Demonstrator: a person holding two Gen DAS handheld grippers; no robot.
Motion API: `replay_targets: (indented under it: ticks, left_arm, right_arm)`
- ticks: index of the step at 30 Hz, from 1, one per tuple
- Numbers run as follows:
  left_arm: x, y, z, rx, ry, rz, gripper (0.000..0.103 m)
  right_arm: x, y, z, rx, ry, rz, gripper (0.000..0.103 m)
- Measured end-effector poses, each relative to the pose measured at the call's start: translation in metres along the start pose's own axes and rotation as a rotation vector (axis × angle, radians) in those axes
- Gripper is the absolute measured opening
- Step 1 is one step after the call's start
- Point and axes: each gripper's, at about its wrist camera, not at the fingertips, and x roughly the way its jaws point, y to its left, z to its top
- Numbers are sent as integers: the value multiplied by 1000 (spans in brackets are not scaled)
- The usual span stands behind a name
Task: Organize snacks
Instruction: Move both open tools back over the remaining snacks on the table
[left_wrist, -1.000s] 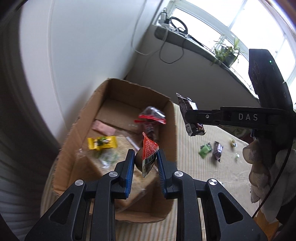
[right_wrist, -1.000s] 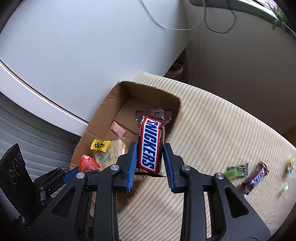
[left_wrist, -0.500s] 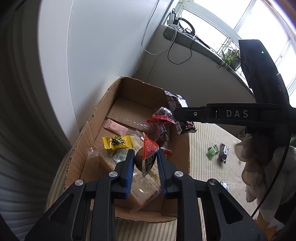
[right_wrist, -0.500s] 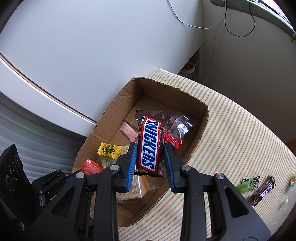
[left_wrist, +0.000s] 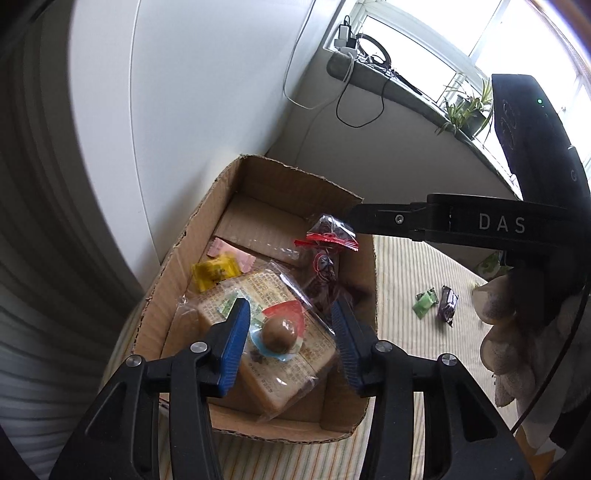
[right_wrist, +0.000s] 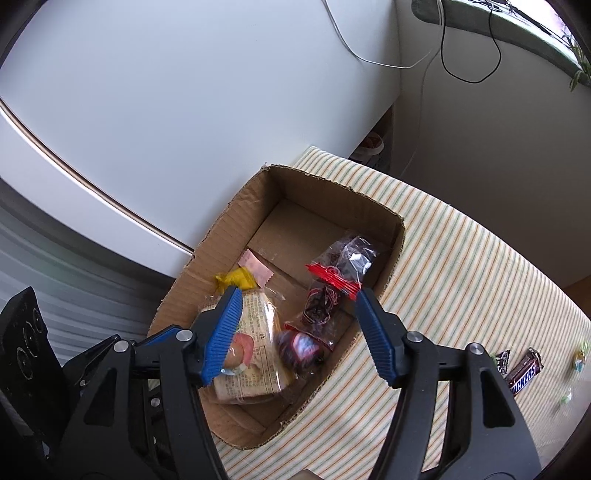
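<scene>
Both jaws are opening with nothing pressed between them: the left gripper (left_wrist: 290, 339) and the right gripper (right_wrist: 297, 328) hang over the brown cardboard box (right_wrist: 221, 236). Inside it lie the red-topped jelly cup (left_wrist: 280, 328), a blurred dark chocolate bar (right_wrist: 301, 349) and a clear red-sealed bag (right_wrist: 332, 291). Farther away, on the striped tablecloth (right_wrist: 461, 266), rests another brown Snickers bar (right_wrist: 524, 371).
</scene>
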Motion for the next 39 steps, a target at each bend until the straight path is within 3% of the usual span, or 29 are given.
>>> replay_targets:
  ticks: [12,20,31,39]
  left_arm:
    - [0,-14,-2,31,-5,-7,45]
    - [4,-33,-1,69,0,-22,45]
    - [15,-74,-5,139,28,-65,45]
    - [33,-113,-17,204,78,-112,45]
  right_arm:
    - [-21,-21,-10,58,-58,-12,66]
    - [-47,-40,-27,70,-161,-43,66]
    - [-93,-104,-63,184,-263,-124,66]
    - [-114,-161,-103,275,-240,-220,66]
